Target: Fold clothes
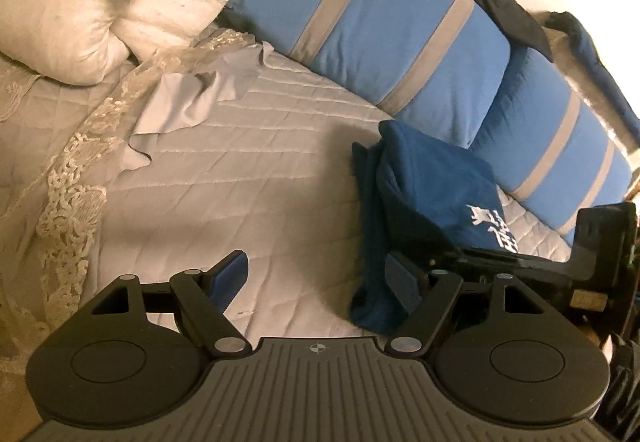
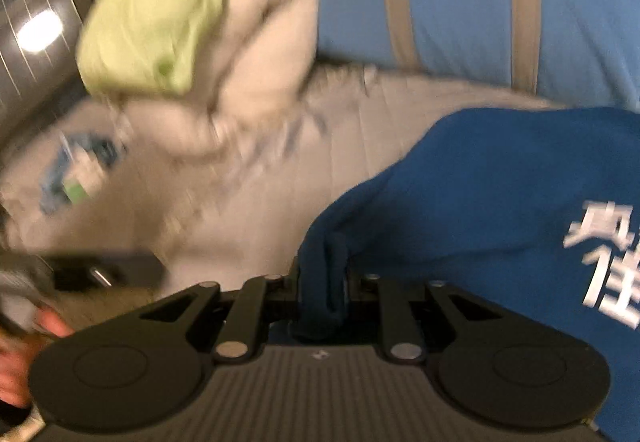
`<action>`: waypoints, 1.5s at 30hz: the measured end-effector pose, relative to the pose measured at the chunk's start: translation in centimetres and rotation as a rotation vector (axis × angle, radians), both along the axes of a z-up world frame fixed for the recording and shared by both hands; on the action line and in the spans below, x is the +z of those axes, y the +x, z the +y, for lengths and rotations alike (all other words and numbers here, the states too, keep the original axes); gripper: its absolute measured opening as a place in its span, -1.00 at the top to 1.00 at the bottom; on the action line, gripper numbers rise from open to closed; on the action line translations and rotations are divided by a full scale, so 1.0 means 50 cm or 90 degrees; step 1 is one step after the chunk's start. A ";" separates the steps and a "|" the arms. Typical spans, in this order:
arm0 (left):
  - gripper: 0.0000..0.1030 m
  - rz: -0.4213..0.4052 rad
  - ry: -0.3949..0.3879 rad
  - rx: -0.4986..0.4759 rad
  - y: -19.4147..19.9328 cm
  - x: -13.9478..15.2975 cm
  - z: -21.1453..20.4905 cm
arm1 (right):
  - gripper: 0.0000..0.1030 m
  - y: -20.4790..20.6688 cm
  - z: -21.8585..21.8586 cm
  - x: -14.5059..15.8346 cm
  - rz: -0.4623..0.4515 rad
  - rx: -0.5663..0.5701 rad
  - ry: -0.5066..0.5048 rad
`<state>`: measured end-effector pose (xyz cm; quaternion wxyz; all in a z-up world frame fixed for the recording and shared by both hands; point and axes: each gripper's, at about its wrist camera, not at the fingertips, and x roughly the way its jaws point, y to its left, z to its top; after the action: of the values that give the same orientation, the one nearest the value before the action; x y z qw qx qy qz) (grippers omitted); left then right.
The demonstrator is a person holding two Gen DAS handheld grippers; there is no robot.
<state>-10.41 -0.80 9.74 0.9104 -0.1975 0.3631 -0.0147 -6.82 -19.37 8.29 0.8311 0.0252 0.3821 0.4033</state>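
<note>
Against the striped blue bolster [image 1: 372, 22], on the grey quilted bed [image 1: 224, 178], lies the navy shirt [image 1: 432, 194] as a bunched, partly folded heap, its white lettering on the side away from the bolster's near end. Right tongs [image 2: 322, 282] are clamped on a gathered edge of that shirt, cloth bulging out between the fingers. Left tongs [image 1: 320, 278] stand spread wide with nothing between them, one finger [image 1: 404, 282] touching or just beside the shirt's near hem; which, I cannot tell. Right wrist view is motion-blurred, so the depth of the bite is uncertain. Risks, as judged: a pinch on several layers may drag the whole heap rather than one panel; a shallow bite may slip under tension; the heap, crowded against the bolster, has little flat bed to spread on, so a crooked crease is likely; the left tongs could snag a lower layer.
</note>
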 end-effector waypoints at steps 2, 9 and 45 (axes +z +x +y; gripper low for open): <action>-0.47 0.001 0.000 -0.002 0.002 -0.001 0.002 | 0.67 0.002 -0.002 -0.002 0.011 -0.005 0.008; -0.47 -0.015 -0.009 0.001 -0.001 -0.003 -0.003 | 0.67 -0.001 0.000 0.009 0.015 -0.005 -0.006; -0.47 0.023 -0.002 -0.110 0.211 -0.010 -0.115 | -1.00 0.035 -0.262 0.065 -0.040 -0.137 -0.084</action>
<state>0.15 -6.53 9.21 0.8988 -0.1669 0.3952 -0.0899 -5.09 -32.46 11.54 0.8810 -0.0014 0.3765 0.2865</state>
